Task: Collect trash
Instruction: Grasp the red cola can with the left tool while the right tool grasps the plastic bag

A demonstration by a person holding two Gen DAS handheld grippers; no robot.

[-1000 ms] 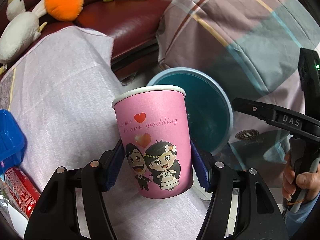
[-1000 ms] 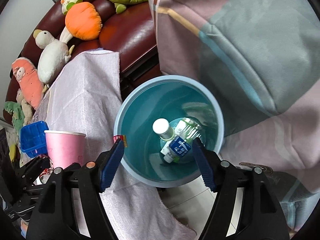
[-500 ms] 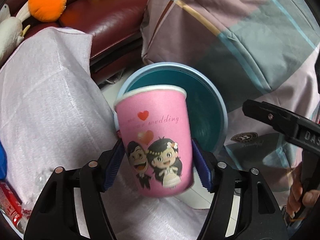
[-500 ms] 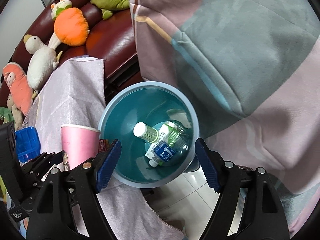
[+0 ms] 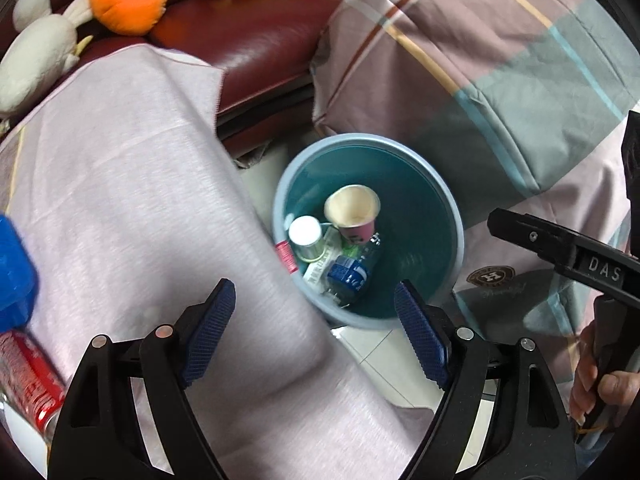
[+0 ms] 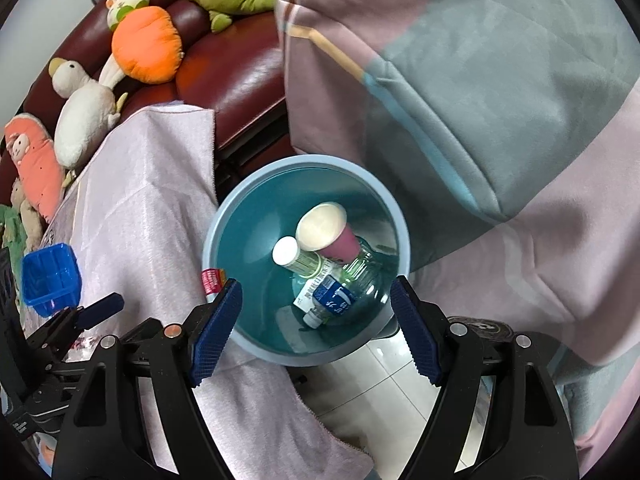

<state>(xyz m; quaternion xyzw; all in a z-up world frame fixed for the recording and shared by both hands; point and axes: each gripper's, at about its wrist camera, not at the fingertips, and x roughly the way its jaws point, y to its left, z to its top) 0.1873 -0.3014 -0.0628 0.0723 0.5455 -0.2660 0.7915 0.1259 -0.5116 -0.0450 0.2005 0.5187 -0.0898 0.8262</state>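
Note:
The pink paper cup lies inside the blue trash bin, resting on a white-capped bottle and a blue-labelled plastic bottle. My left gripper is open and empty above the bin's near rim. In the right wrist view the cup lies in the bin, and my right gripper is open and empty above the bin.
A pink cloth covers the table. A red can and a blue basket sit at its left. Behind are a dark red sofa with plush toys and a striped blanket.
My left gripper opened and let go of the pink cup, which dropped into the bin. The right gripper stayed open above the bin.

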